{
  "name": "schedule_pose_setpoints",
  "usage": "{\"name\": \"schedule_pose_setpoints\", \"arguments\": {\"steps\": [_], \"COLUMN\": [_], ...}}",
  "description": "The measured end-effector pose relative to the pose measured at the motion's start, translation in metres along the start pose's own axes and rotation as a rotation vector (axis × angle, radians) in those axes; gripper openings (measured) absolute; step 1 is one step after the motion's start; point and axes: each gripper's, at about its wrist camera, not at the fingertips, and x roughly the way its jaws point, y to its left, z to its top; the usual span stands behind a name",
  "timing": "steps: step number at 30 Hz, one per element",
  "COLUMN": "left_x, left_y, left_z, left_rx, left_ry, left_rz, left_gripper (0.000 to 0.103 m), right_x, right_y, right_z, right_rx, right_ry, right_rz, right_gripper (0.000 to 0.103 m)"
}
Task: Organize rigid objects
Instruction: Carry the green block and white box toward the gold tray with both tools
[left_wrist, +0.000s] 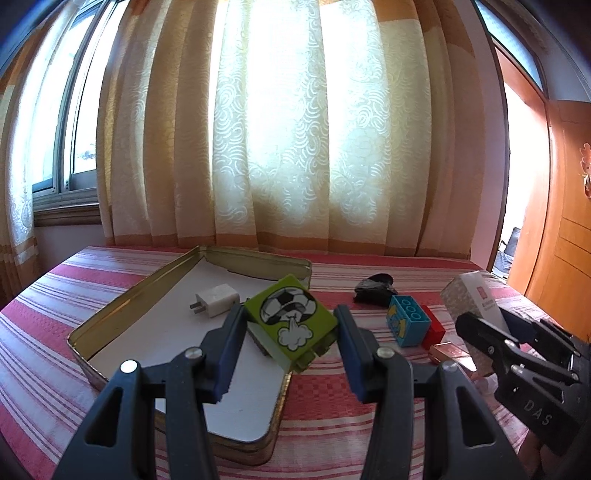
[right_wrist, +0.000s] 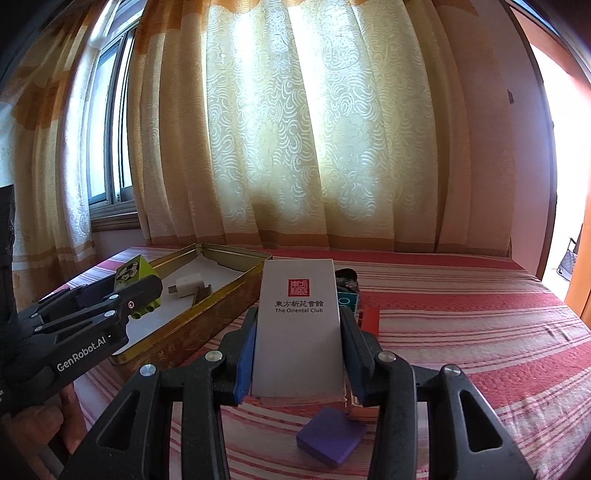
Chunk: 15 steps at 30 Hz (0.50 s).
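Looking about a third done imo. Shallow gold metal tin (left_wrist: 122, 306) holds only white plug charger (left_wrist: 214, 299) so far. Left gripper (left_wrist: 291, 332) clamped on green football-print toy brick (left_wrist: 291, 317), hovering over tin's right edge. Blue and red bricks (left_wrist: 410, 325), black lump (left_wrist: 373, 288) loose on striped cloth. Right gripper (right_wrist: 297, 332) clamped on white Oriental Club box (right_wrist: 299, 325), purple block (right_wrist: 330, 439) lying below.

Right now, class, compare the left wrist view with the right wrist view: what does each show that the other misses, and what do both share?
Only the left wrist view shows the blue block's yellow picture and the pink box beside the red block.

Only the right wrist view shows the purple block on the bedspread and the printed face of the white box.

Both show the tin, the white charger, and the green football block held over the tin by the left hand-held gripper.
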Motion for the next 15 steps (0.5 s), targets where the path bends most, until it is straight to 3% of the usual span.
{"name": "schedule_pose_setpoints", "arguments": {"steps": [15], "left_x": [0.001], "left_y": [0.015], "left_z": [0.001], "left_rx": [-0.021], "left_ry": [0.012], "left_rz": [0.018], "left_gripper": [0.049], "right_x": [0.004], "right_y": [0.018], "right_z": [-0.001], "right_rx": [-0.018], "right_ry": [0.003], "right_rz": [0.038], "right_gripper": [0.044]}}
